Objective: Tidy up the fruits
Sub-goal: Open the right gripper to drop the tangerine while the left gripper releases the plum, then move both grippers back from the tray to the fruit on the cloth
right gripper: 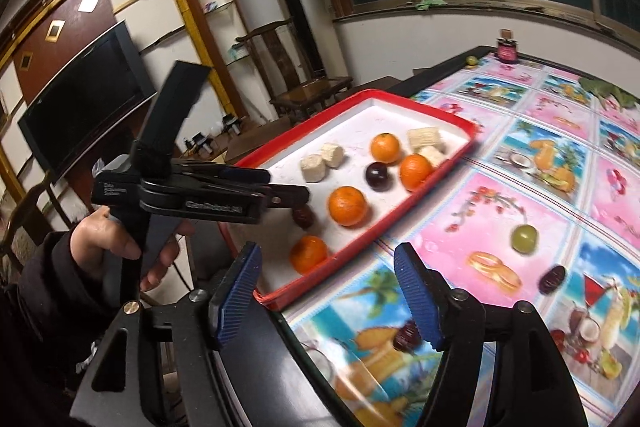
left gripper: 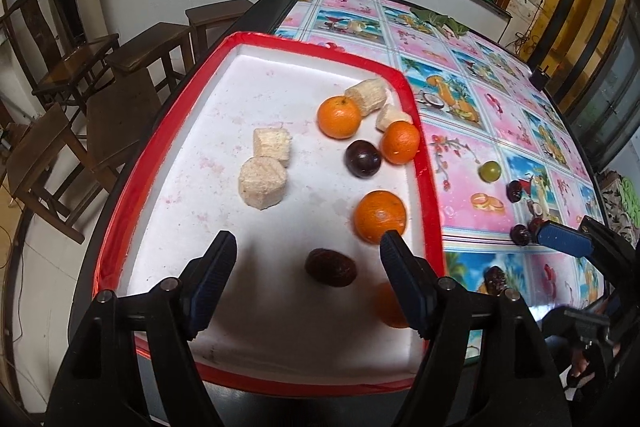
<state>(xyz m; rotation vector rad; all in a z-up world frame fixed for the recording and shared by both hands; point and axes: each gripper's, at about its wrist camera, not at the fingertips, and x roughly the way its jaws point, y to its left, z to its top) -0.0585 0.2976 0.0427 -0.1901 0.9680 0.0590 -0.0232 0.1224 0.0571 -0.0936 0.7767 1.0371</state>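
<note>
— Where did things stand with the fruit?

— Most of it was already in the red-rimmed tray (left gripper: 428, 163) at the table's left edge: four oranges, a dark plum (left gripper: 363, 158), pale chunks of what looked like peeled cane, and a wrinkled date (left gripper: 330, 267) near the tray's front edge. The left gripper (left gripper: 306, 247) hung over that date with its jaws wide and nothing between them.

— And the right one?

— The right gripper (right gripper: 326, 259) was wide as well, empty, over the table's front edge just beside the tray's near corner. Loose on the patterned tablecloth (right gripper: 560, 155) lay a green grape (right gripper: 524, 237), well right of the tray, a date (right gripper: 553, 279) nearer the front edge, and another date (right gripper: 407, 334) close by the right finger.

— So what was the step, as you read it?

— Picking up one of the loose fruits on the cloth, I'd judge — the date beside the right finger was nearest. To do it well, the jaws should come down on either side of it with the tips low to the cloth, then close gently; a date is soft and would squash or slip sideways under a hard pinch.

— Anything to watch?

— The grape. It's round and would probably roll if nudged, so approach square and don't bump it on the way.
</note>
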